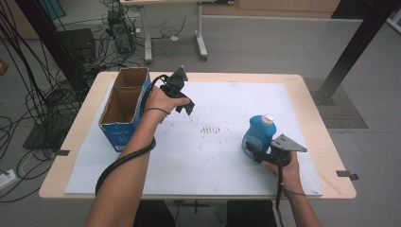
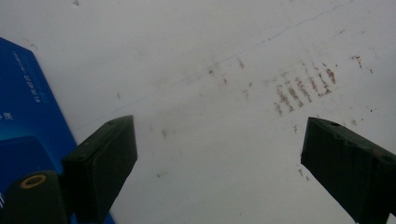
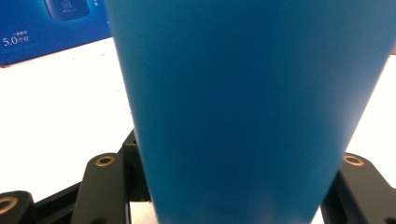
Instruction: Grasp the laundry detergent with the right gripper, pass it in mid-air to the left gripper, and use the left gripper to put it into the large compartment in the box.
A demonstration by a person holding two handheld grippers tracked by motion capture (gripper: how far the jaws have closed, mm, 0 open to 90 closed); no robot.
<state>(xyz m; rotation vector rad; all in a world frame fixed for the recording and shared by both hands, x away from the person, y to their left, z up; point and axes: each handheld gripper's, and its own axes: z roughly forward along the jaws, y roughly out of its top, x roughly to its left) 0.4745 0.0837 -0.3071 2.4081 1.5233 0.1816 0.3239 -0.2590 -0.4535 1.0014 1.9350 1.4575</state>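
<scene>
Table (image 1: 312,101), light wood top, w/ white sheet (image 1: 227,156) covering most of it; sheet corners stop short of the table edges. Rust-coloured scuff marks (image 1: 210,128) sit near sheet centre; same marks at approx 1 o'clock in left gripper view (image 2: 303,88), between and beyond the jaws.

Box (image 1: 124,106): open-top cardboard, blue outside, brown inside, split into two compartments, standing at approx 9–10 o'clock on the table, partly on the sheet's left edge. Its blue side w/ white print shows at 9 o'clock in left gripper view (image 2: 28,116) and at 11 o'clock in right gripper view (image 3: 46,28).

Bottle (image 1: 258,134): blue w/ white cap, upright on sheet at approx 4 o'clock from table centre, well apart from box. Close up in right gripper view (image 3: 247,107), blue body spans most of the frame.

Left gripper (image 1: 182,101): held above sheet just right of box, approx 10–11 o'clock from centre, pointing down at sheet; cable loops along forearm. Jaws wide apart, nothing between them, bare sheet under them (image 2: 219,158).

Right gripper (image 1: 255,152): at bottle's near side, grey plate on top, hand behind it. Jaws sit one each side of the bottle's lower body, pressed to it – clamped on bottle.
</scene>
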